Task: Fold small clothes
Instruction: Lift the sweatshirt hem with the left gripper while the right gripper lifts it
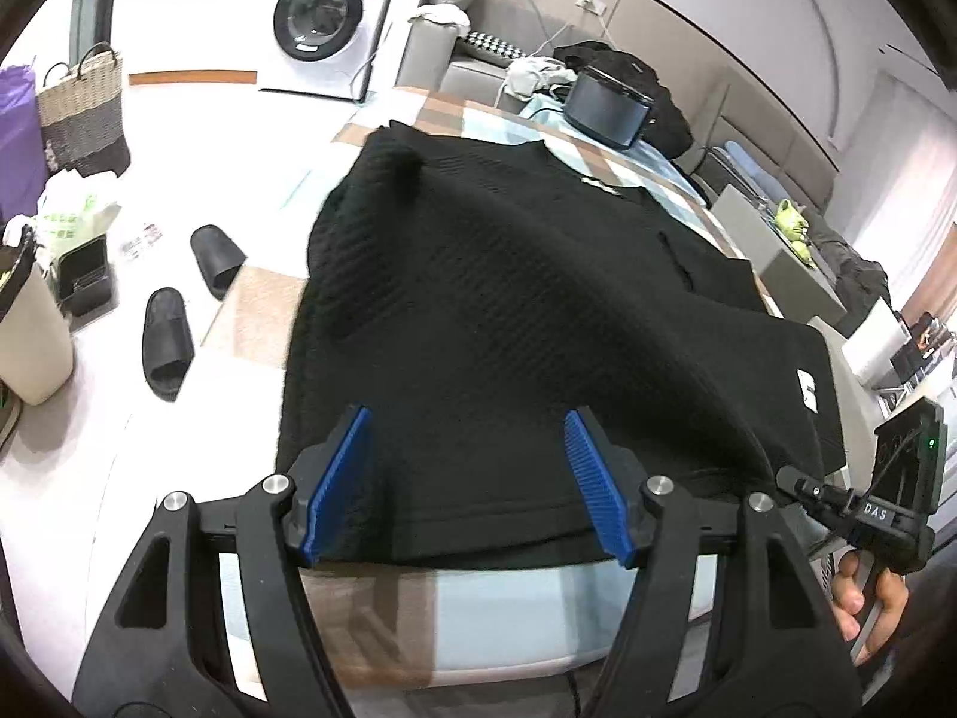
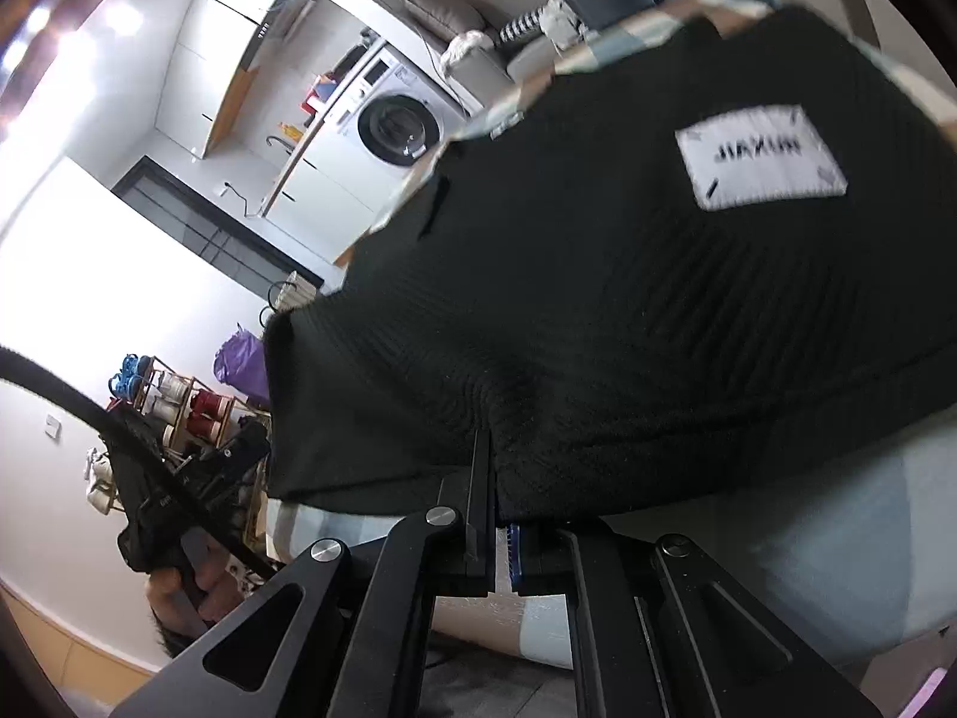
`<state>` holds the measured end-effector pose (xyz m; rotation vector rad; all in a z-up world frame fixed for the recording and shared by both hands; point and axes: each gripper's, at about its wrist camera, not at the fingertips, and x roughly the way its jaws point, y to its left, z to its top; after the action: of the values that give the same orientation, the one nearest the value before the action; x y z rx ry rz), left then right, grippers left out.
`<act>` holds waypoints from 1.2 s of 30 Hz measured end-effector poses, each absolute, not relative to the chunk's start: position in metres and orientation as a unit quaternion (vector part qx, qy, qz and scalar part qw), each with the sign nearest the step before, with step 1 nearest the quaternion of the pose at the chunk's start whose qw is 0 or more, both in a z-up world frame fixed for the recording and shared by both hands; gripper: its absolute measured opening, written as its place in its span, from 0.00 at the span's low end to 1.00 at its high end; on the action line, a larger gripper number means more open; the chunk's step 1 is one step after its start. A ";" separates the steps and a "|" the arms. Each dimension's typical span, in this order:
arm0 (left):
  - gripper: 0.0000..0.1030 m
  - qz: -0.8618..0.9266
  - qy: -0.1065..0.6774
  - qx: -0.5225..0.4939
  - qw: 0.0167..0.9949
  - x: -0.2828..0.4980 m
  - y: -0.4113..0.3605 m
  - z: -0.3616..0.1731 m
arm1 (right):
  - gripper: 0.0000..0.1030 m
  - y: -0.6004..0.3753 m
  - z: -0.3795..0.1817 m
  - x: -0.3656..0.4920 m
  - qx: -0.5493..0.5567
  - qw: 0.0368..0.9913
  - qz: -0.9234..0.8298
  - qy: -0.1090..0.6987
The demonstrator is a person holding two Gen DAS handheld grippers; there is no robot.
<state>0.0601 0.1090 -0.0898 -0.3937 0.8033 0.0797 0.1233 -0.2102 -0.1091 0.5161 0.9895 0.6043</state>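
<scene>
Fold's first lift: my right gripper was clamped on the black knit garment hem at 6 o'clock, my left gripper gaped empty; next, I judged, carrying that hem toward 12.

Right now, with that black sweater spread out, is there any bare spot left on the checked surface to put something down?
Yes. A bare strip of checked cover runs along the near edge below the black sweater, behind the open left gripper. Another patch lies left of the sweater, toward the slippers. The far end is crowded: a dark box and piled clothes.
</scene>
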 end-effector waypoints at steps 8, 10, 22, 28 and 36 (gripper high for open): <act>0.62 0.048 0.386 -0.193 0.901 0.058 0.115 -0.091 | 0.30 -0.199 -0.102 0.114 0.227 0.821 0.311 0.421; 0.62 0.044 0.386 -0.191 0.902 0.059 0.110 -0.091 | 0.32 -0.203 -0.096 0.114 0.236 0.826 0.312 0.406; 0.62 0.001 0.409 -0.175 0.896 0.068 0.071 -0.103 | 0.40 -0.172 -0.100 0.106 0.174 0.837 0.325 0.404; 0.62 -0.005 0.412 -0.171 0.895 0.070 0.062 -0.106 | 0.15 -0.132 -0.108 0.119 0.129 0.841 0.339 0.403; 0.62 0.005 0.393 -0.165 0.905 0.062 0.067 -0.091 | 0.03 -0.118 -0.085 0.114 0.222 0.773 0.449 0.390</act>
<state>0.0622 0.0669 -0.0907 -0.3402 0.8111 0.0103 0.1141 -0.1181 -0.0847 0.4807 0.8455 0.9733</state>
